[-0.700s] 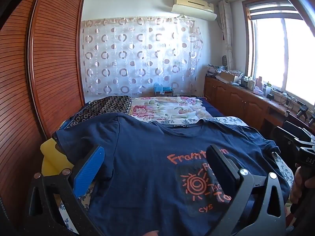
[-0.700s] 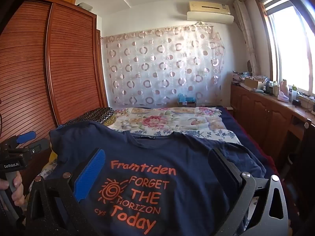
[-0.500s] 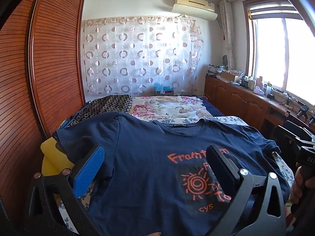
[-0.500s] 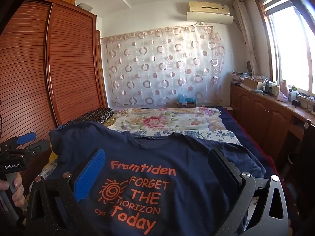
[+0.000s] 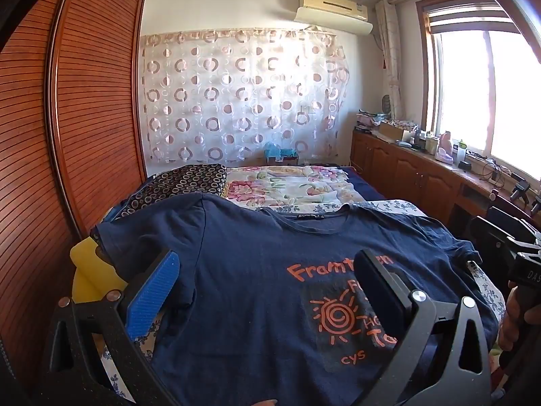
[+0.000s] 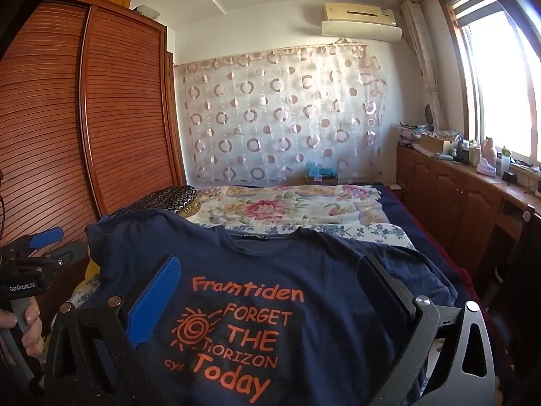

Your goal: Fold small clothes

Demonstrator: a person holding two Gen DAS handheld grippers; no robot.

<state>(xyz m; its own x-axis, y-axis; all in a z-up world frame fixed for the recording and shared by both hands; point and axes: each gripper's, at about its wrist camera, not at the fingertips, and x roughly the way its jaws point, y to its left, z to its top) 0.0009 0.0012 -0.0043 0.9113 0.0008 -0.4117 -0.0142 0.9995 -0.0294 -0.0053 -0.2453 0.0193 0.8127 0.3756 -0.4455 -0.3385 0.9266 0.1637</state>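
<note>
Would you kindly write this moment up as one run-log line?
stage: pre-fold | navy T-shirt: flat on bed, print up | left gripper: open, empty | right gripper: open, empty

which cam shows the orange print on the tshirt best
The right wrist view: the whole orange print on the navy t-shirt reads clearly between the open claw fingers. In the left wrist view the print is partly hidden behind a claw finger.

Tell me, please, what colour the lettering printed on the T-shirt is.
Orange lettering on the navy T-shirt; the right wrist view shows it best.
</note>
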